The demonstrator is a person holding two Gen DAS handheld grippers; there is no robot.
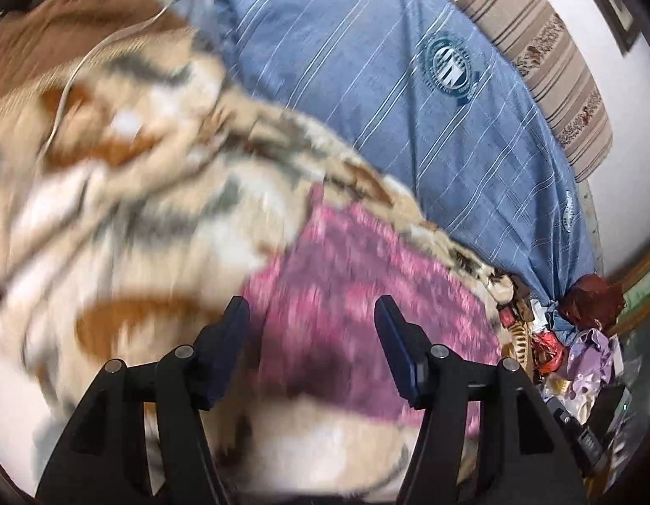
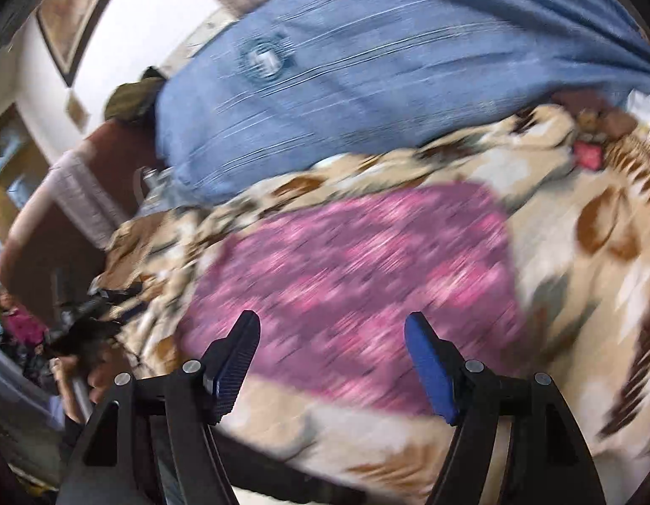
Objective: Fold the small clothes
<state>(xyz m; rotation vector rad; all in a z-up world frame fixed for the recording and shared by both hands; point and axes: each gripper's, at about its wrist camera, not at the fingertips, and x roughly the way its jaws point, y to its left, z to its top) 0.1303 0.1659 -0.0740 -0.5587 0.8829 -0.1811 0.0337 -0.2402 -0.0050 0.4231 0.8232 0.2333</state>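
Pink cloth [image 1: 367, 303] lies flat on the patterned blanket [image 1: 135, 210], below the blue pillow [image 1: 388, 84]. Left gripper [image 1: 312, 311] and right gripper [image 2: 333, 332] hover above it, jaws apart, empty; likely clear of a laid fold. Frames blurred.

Bright even daylight, heavy motion blur throughout, fisheye bending, dark corners

A leaf-patterned blanket [image 2: 577, 227] covers the bed; on it lie a pink garment [image 2: 358, 261] and a blue sheet [image 1: 367, 84].
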